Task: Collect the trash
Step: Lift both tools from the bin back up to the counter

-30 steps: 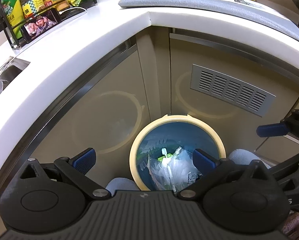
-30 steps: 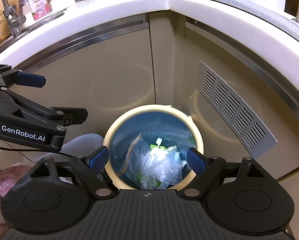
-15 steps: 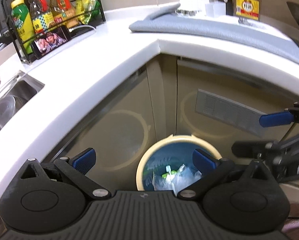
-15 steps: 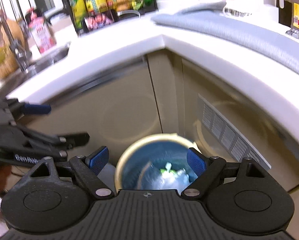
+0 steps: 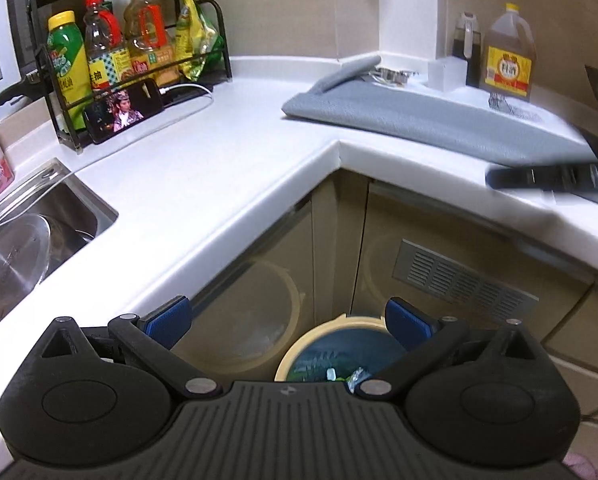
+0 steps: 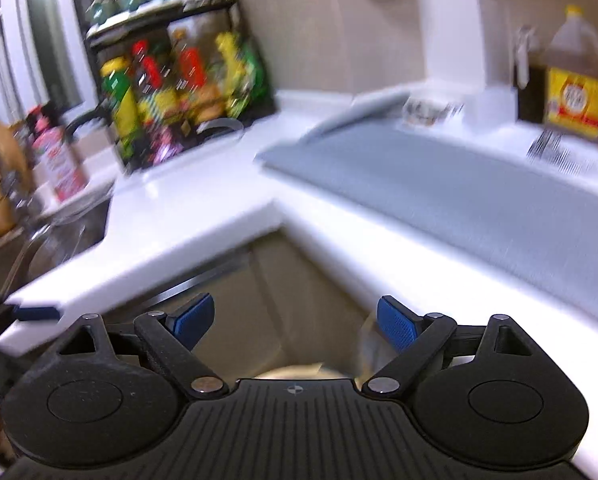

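Note:
A round trash bin (image 5: 311,344) with a cream rim and blue inside stands on the floor in the cabinet corner. Clear plastic and green trash (image 5: 353,376) lies in it, mostly hidden behind my left gripper's body. My left gripper (image 5: 287,316) is open and empty, high above the bin. My right gripper (image 6: 295,320) is open and empty too; its view is blurred. Only a sliver of the bin's rim (image 6: 295,372) shows there. One finger of the right gripper (image 5: 547,178) shows at the right edge of the left wrist view, over the counter edge.
A white L-shaped counter (image 5: 227,152) wraps the corner. On it are a grey mat (image 5: 431,116), a rack of bottles (image 5: 131,56), a phone (image 5: 123,110) and a brown jug (image 5: 507,56). A steel sink (image 5: 39,232) with a glass lid is at left. A vent grille (image 5: 463,284) is in the cabinet door.
Both grippers have risen and tilted up from just above the bin to counter height. The bin has dropped to the bottom of both views. Both stay open and empty.

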### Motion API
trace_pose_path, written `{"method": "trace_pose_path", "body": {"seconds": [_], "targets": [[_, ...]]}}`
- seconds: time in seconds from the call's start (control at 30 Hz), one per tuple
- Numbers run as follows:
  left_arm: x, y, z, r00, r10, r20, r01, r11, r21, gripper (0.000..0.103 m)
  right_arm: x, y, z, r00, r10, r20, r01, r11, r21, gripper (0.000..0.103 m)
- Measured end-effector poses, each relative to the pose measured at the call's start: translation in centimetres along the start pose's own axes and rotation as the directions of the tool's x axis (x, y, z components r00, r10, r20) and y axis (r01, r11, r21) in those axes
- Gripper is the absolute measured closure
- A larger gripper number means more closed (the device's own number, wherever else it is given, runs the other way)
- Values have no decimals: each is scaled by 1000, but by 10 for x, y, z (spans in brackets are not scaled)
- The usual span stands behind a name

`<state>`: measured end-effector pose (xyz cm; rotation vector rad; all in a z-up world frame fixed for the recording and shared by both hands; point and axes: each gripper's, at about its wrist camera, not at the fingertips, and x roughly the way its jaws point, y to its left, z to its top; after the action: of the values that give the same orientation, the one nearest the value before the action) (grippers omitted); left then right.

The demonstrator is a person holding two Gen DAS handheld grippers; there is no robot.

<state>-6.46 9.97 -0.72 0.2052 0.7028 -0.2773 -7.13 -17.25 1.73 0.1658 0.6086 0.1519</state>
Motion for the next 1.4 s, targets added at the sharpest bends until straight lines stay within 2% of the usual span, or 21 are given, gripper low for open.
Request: {"method": "trace_pose_path", "body": {"seconds": [0.13,0.27,0.33,0.47,0.57,0.73,0.87,0.97,1.03,1.17,1.33,1.4], "targets": [[0,6,6,1000,10,8,-10,1000,-11,0,10,-14,37,992,-71,105,69,997,25,9],[5,13,12,1000,29,3,-29,999,-24,0,30,-36,72,965,-187,186,173,981,90,5],[8,17,14,999,34,-6,-34,999,-37,0,45,-51,88,945,-254,206,226,962,152,5],[15,23,20,998,47,-29,-49,997,-54,0,85,-80,122,892,-392,226,335,908,251,4],[20,28,24,997,66,-43,-68,996,-60,0,119,-102,147,868,-443,222,386,885,259,3],[29,37,32,992,100,-73,-105,992,-74,0,183,-144,181,865,-480,147,424,855,298,3],[38,44,38,987,129,-100,-137,988,-77,0,231,-173,199,839,-538,78,486,807,334,3],[45,46,44,983,145,-116,-155,985,-76,0,255,-191,209,834,-549,58,492,786,374,3],[49,46,47,981,150,-125,-160,984,-75,0,261,-203,215,837,-545,52,476,771,423,3],[56,41,51,981,143,-128,-152,986,-62,0,260,-235,221,817,-577,11,490,704,513,4],[62,31,52,986,107,-124,-114,992,-52,0,212,-267,195,776,-630,-30,502,589,633,4],[64,26,52,988,97,-122,-102,994,-40,0,192,-273,183,747,-663,-51,534,553,640,4]]}}
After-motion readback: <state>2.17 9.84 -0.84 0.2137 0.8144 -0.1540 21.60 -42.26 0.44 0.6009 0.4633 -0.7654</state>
